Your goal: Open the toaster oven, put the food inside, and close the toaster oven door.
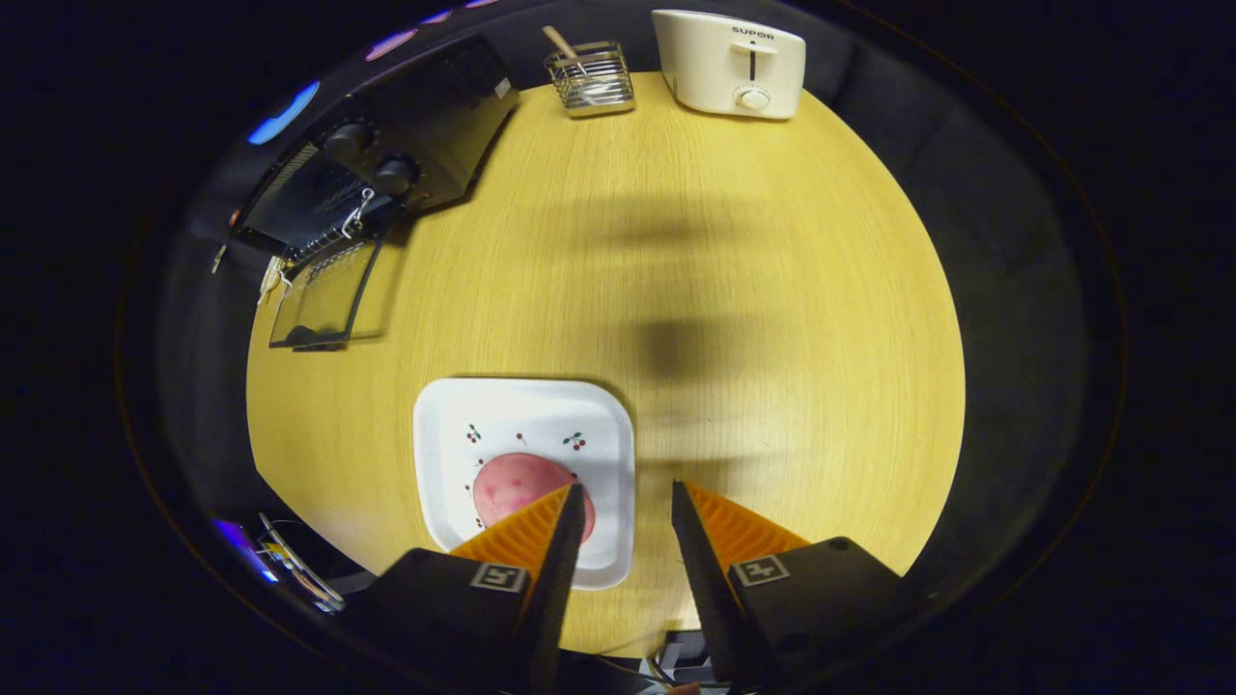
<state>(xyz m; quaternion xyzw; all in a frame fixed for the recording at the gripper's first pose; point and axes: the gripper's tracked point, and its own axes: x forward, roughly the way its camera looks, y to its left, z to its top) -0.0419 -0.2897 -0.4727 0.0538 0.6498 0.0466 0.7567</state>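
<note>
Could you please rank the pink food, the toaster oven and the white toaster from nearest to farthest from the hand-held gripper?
Hand-held gripper, fingers open:
1. Pink food, on the white plate, under the left fingertip.
2. Toaster oven, far left, door open.
3. White toaster, table's far edge.

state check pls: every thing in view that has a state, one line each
toaster oven: door swung down, open
food: on the white plate, not yet in the oven
gripper: jaws open, empty, above the plate's edge
pop-up toaster: lever up
wire basket: upright, wooden utensil inside
</note>
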